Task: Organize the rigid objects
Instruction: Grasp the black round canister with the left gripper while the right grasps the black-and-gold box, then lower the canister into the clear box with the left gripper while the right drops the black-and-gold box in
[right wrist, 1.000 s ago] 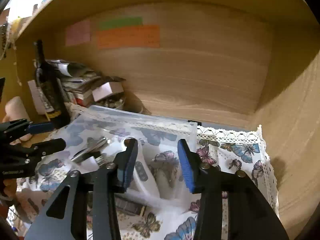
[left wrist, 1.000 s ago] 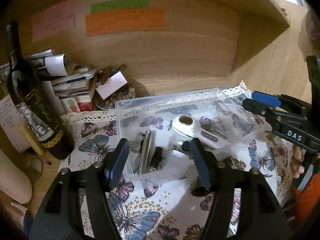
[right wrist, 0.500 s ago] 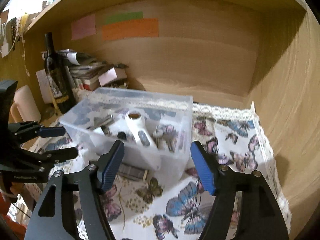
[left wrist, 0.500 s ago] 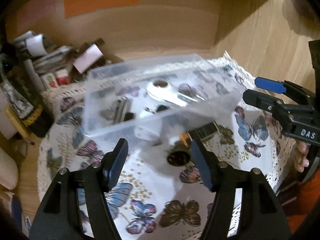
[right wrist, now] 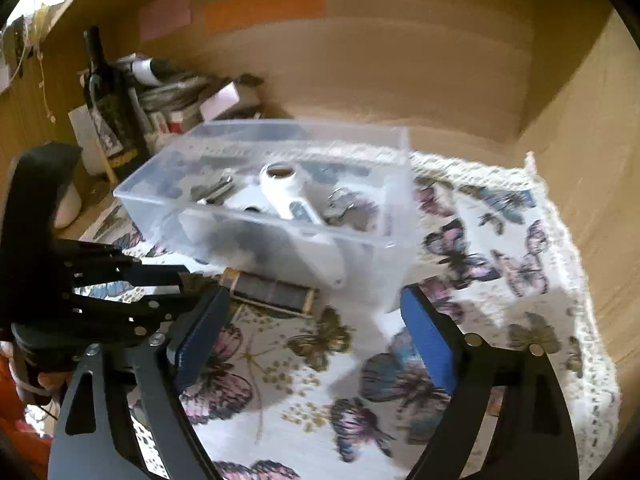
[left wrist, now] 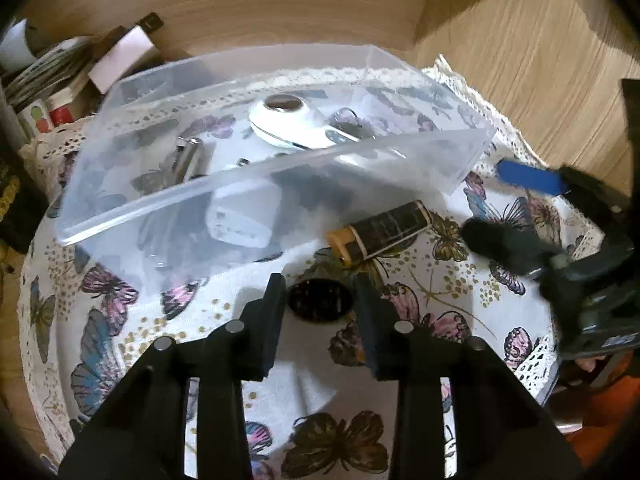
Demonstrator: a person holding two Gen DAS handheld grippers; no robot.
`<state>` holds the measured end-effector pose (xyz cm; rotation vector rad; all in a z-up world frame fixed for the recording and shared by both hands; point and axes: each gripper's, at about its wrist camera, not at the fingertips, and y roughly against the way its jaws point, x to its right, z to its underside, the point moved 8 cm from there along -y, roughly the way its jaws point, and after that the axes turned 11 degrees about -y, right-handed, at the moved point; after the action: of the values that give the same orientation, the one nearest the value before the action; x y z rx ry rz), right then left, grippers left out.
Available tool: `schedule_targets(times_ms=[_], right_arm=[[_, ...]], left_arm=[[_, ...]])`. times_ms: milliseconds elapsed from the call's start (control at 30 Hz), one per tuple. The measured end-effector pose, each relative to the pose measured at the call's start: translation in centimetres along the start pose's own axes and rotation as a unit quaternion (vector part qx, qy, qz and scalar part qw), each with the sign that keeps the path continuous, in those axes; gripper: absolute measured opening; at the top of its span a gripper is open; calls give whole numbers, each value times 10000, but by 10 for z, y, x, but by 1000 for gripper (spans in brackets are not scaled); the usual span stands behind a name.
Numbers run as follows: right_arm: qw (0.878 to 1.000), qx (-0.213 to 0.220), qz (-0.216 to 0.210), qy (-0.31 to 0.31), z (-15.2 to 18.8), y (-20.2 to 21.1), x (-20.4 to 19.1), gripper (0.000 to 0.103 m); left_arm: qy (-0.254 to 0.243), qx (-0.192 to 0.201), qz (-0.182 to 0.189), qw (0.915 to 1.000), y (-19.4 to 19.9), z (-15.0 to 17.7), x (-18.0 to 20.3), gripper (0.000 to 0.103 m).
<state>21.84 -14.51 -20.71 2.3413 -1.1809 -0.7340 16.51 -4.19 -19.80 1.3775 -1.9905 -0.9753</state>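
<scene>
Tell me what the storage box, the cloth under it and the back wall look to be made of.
Storage box: clear, slightly frosted rigid plastic; the items inside and the cloth's pattern show through its walls.
Cloth: white woven fabric, probably cotton, printed with butterflies, matte, with a lace edge.
Back wall: wood or wood-look laminate, light brown with a visible grain, low sheen; which of the two cannot be told.

The cloth (right wrist: 500, 264) was white with pink, blue and brown butterflies; the bin (left wrist: 256, 200) was clear, the device (left wrist: 288, 128) inside white, the right claw's pads (right wrist: 428, 332) blue.
</scene>
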Motion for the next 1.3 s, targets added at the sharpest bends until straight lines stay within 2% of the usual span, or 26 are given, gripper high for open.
schedule_targets(times_ms=[267,400,533,600,700,800,1100,1300], right_arm=[[9981,-614,38,13,11,-40,-25,87],[9968,-762,224,36,15,-54,-29,87],[9958,-831,368,-78,18,-63,-26,94],[9950,-892,413,-157,20,-67,-23,94],[9954,-796,514,-145,19,-66,-21,92],[9957,-773,494,-131,18,-62,-20,81],[9993,-275,182,146,10,-22,-31,81],[9994,314,-36,122,-16,22,-28,81]], left_arm=[[38,450,-373,9983,35,10,-27,34],[169,543,-333,9978,42,18,-40,34],[268,629,-184,9975,44,22,-46,34],[275,647,-129,9974,44,23,-44,34],[251,704,-119,9971,45,23,-43,34],[225,762,-147,9967,49,22,-41,34],[184,906,-364,9950,67,11,-38,34],[38,1217,-581,9909,88,-13,-31,34]])
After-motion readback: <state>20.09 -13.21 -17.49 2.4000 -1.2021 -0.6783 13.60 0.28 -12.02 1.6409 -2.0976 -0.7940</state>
